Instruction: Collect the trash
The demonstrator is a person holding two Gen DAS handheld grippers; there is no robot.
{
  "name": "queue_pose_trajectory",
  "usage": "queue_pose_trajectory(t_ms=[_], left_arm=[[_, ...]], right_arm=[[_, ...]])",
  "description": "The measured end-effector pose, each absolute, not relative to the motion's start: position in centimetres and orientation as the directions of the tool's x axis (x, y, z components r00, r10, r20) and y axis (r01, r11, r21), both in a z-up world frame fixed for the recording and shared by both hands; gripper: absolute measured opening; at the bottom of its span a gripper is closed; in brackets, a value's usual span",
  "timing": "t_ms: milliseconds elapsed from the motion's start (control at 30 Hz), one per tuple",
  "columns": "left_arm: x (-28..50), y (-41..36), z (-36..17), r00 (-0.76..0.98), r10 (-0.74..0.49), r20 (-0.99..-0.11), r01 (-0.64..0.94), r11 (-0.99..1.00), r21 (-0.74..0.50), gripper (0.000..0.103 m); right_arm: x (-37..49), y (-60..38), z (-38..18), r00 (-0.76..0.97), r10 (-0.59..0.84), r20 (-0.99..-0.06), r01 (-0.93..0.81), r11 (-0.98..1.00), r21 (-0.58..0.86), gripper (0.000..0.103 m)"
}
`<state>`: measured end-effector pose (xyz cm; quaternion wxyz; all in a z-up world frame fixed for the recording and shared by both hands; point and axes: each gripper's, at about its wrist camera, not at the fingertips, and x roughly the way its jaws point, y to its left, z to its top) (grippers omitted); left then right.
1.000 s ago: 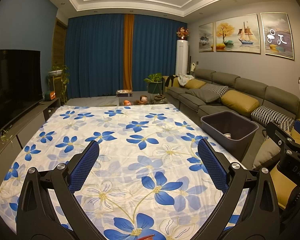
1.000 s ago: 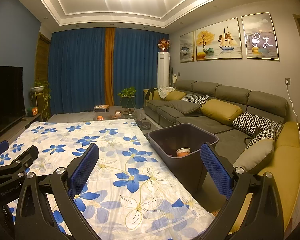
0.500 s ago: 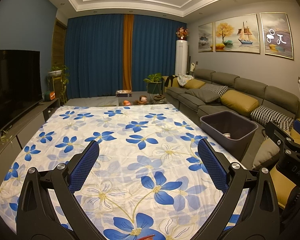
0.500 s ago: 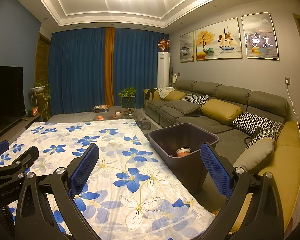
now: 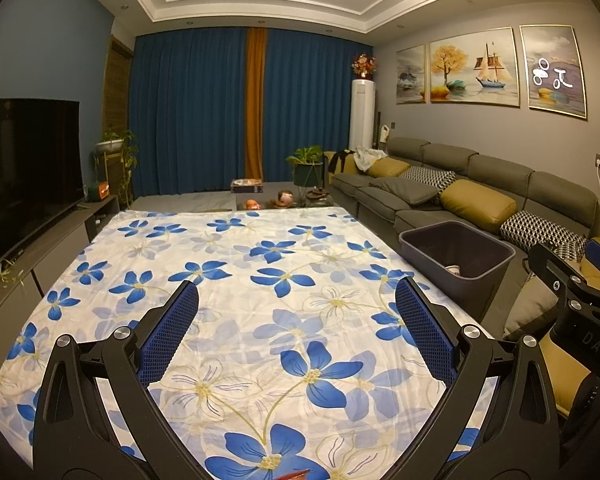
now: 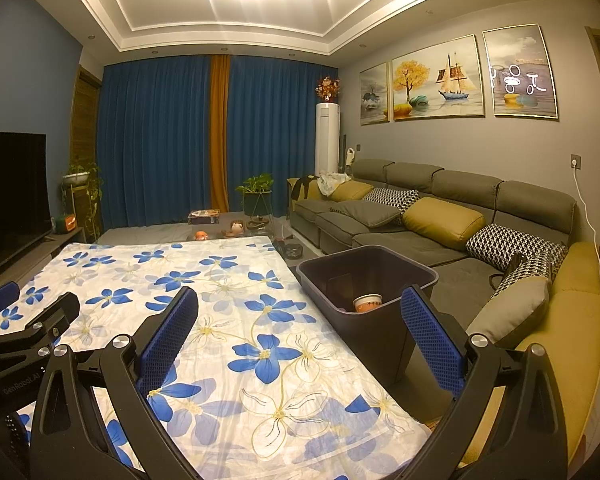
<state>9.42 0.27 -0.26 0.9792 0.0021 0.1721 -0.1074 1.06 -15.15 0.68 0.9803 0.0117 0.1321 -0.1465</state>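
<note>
Both held level over the flower-print surface [image 5: 284, 240] with fingers spread wide and nothing between them, the left hand-held gripper [image 5: 296, 308] and right hand-held gripper [image 6: 300, 312] face a dark bin [image 6: 380, 332] ahead-right holding a paper cup [image 6: 367, 303].

blue-flowered white cloth [image 5: 260, 280]; dark grey bin [image 6: 380, 320]
</note>
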Motion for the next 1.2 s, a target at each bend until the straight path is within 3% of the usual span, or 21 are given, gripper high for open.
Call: queue_pose_trajectory(t_ms=[1200], left_arm=[[9.23,0.48,-0.45,0.913,-0.228,-0.337,0.225,0.973,-0.048,0.097]], right_arm=[[1.19,-14.88,0.54,0.923,-0.283,-0.261,0.289,0.957,-0.015,0.098]])
